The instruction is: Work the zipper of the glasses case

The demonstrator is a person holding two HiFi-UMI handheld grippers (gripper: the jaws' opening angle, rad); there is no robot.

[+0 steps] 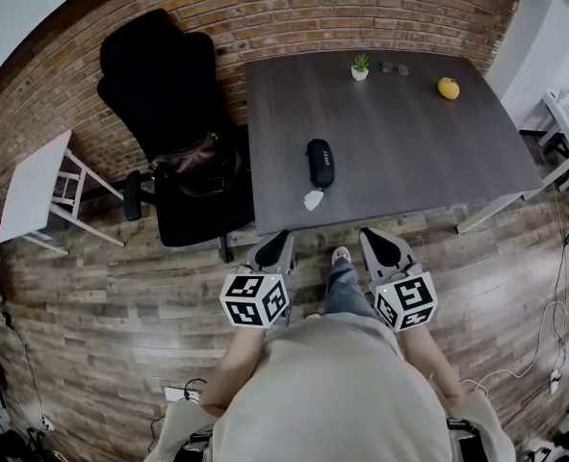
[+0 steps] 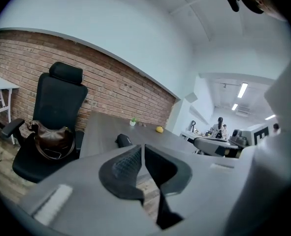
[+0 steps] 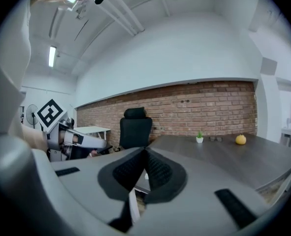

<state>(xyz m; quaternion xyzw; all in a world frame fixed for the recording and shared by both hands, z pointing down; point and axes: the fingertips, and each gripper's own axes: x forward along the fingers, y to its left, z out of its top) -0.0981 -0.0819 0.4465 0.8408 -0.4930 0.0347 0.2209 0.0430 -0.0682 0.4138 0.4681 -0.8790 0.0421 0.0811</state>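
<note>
The black glasses case point(image 1: 320, 162) lies near the front edge of the dark table point(image 1: 409, 152), with a small white tag point(image 1: 313, 199) at its near end. It also shows in the left gripper view, as a dark glasses case point(image 2: 123, 140) beyond the jaw tips. Both grippers are held low in front of the person, short of the table and well apart from the case. My left gripper point(image 1: 276, 248) point(image 2: 144, 149) has its jaws together with nothing between them. The right gripper point(image 1: 385, 243) point(image 3: 145, 154) is shut and empty too.
A black office chair point(image 1: 168, 114) with a brown bag point(image 1: 199, 166) on its seat stands left of the table. A small potted plant point(image 1: 360, 67) and an orange fruit point(image 1: 448, 88) sit at the table's far side. A white side table point(image 1: 34, 186) stands at far left.
</note>
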